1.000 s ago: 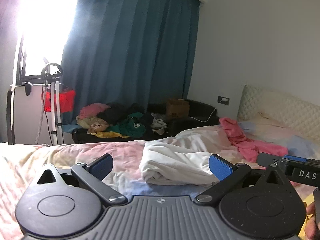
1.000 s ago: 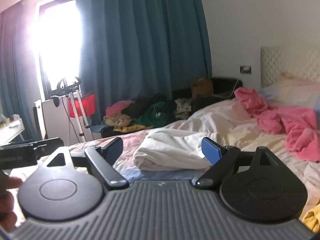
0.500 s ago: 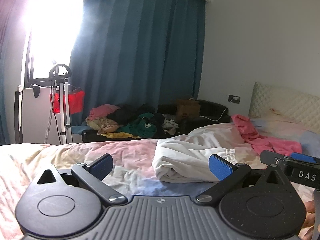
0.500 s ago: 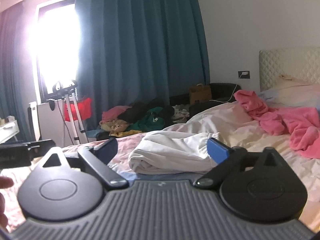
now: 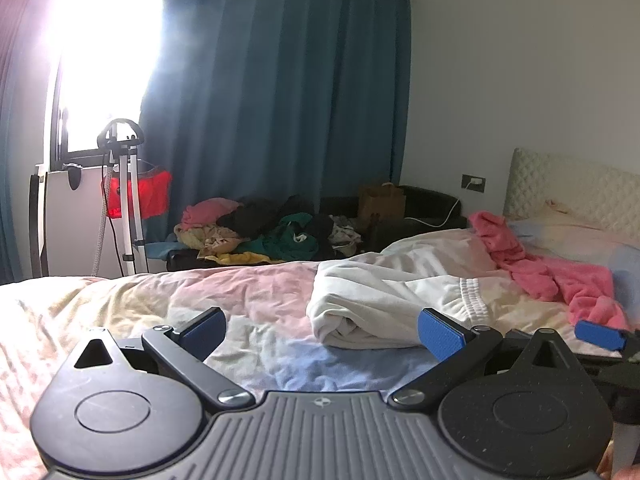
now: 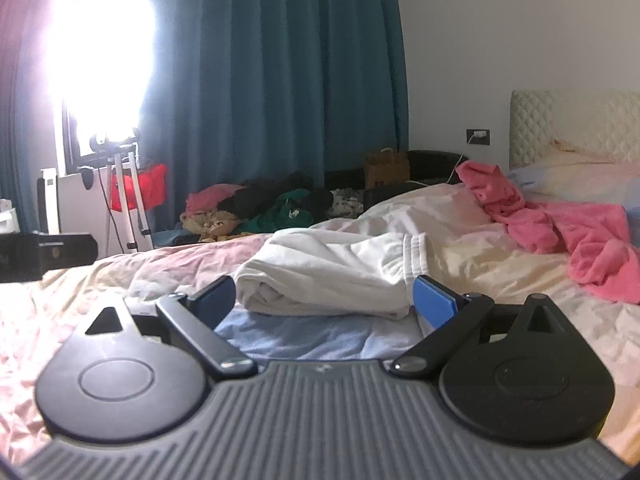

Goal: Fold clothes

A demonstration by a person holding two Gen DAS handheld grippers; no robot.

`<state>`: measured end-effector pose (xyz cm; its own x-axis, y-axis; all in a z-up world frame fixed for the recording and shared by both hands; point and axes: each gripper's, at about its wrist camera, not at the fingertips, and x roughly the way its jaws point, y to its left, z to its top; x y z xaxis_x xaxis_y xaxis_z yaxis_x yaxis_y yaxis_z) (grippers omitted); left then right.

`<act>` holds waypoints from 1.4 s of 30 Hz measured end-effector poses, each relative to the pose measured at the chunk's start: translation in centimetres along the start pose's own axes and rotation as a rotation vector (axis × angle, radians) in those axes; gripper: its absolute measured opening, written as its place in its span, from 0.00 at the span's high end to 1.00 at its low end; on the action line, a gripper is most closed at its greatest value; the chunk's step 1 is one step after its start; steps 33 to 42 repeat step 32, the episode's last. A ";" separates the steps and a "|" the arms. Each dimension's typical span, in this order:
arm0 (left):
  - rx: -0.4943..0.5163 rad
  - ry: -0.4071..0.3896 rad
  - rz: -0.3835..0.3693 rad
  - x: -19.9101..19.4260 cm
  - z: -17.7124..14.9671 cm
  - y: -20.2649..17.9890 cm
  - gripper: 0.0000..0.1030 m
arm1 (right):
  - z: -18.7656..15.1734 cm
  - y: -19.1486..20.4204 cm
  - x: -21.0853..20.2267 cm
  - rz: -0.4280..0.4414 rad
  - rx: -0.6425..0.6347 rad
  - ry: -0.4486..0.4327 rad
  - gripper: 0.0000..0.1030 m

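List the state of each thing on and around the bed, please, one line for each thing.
White garment: folded, lying on the bed, not held.
Pink garment: crumpled, unfolded, near the headboard.
Clothes pile: heaped and unfolded beyond the bed.
Curtain: drawn partly, window left bare.
Left claw: open, empty.
Right claw: open, empty, just before the white garment.
Wall socket: plug in it.

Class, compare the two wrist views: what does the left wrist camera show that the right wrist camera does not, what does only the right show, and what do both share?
Only the left wrist view shows the right gripper's blue pad at its right edge. Only the right wrist view shows a black device at its left edge, probably the other gripper. Both show their own open gripper, the left gripper and the right gripper, plus the folded white garment, the pink garment, the teal curtain and the clothes pile.
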<state>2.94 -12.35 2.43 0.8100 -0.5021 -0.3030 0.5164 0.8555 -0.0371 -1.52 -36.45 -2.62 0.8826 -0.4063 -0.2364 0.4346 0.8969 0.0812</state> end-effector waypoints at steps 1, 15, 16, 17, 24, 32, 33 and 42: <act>0.005 0.001 0.002 0.0 -0.1 -0.1 0.00 | 0.0 0.0 -0.1 -0.002 0.002 -0.002 0.06; -0.001 -0.003 0.003 -0.4 -0.7 -0.1 0.00 | -0.2 -0.7 0.1 -0.025 0.035 0.013 0.06; -0.002 -0.004 0.003 -0.5 -0.7 0.0 0.00 | -0.2 -0.7 0.1 -0.027 0.033 0.013 0.06; -0.003 -0.006 0.003 -0.6 -0.6 0.0 0.00 | -0.2 -0.7 0.1 -0.029 0.032 0.013 0.06; -0.012 -0.005 0.006 -0.7 -0.7 0.2 0.00 | -0.2 -0.7 0.2 -0.033 0.039 0.014 0.06; -0.004 -0.005 0.002 -0.7 -0.9 0.2 0.00 | -0.3 -0.7 0.2 -0.034 0.034 0.019 0.06; -0.004 -0.005 0.002 -0.7 -0.9 0.2 0.00 | -0.3 -0.7 0.2 -0.034 0.034 0.019 0.06; -0.004 -0.005 0.002 -0.7 -0.9 0.2 0.00 | -0.3 -0.7 0.2 -0.034 0.034 0.019 0.06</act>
